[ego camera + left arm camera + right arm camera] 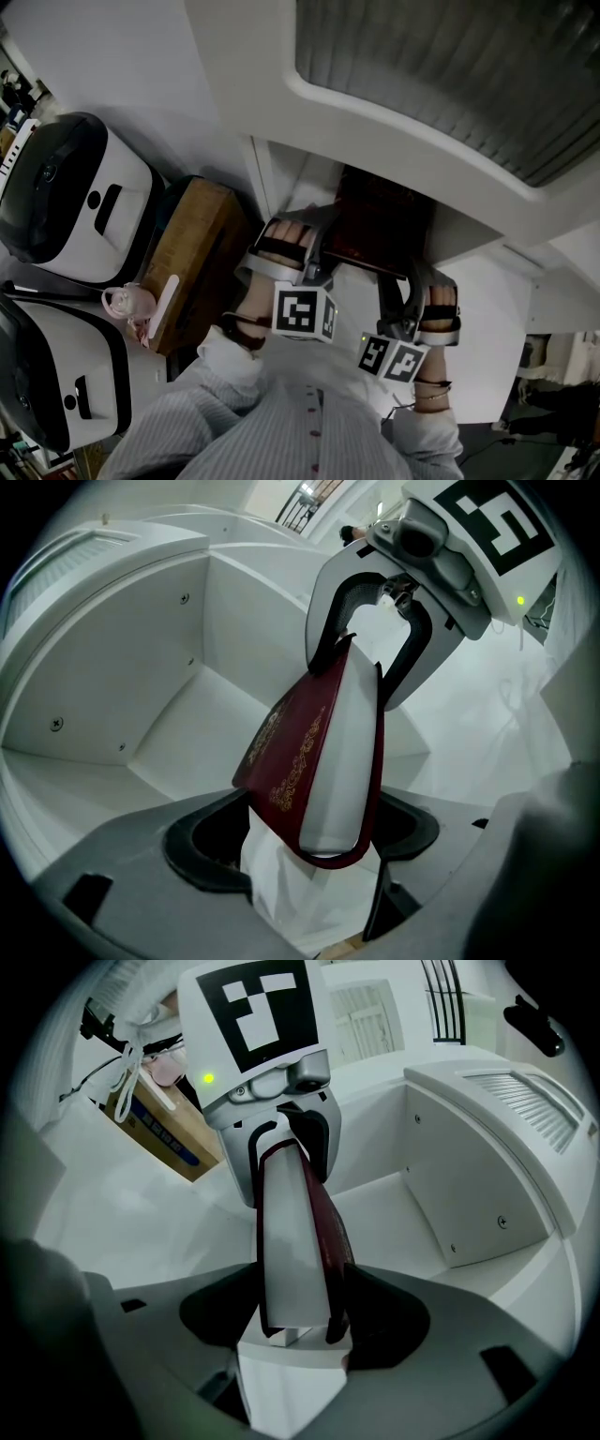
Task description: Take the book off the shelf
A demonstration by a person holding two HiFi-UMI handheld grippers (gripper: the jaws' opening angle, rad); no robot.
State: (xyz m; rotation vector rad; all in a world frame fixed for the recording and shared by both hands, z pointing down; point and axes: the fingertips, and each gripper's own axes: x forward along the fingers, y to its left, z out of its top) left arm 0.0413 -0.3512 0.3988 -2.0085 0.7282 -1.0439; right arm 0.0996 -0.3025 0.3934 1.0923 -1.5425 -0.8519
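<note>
Book (309, 752), dark red with gold ornament on its cover, is gripped at both ends. The left gripper (314, 841) has its jaws clamped across one end, with the pale page block showing between them. The right gripper (300, 1321) has its jaws pinched on the opposite end. Each gripper sits straight ahead of the other's jaws, and the book spans between them. A white shelf (141, 667) recess opens beyond the left jaws and to their left; whether the book touches it is unclear. A cardboard box (155, 1115) lies beyond the right jaws, up and to their left.
</note>
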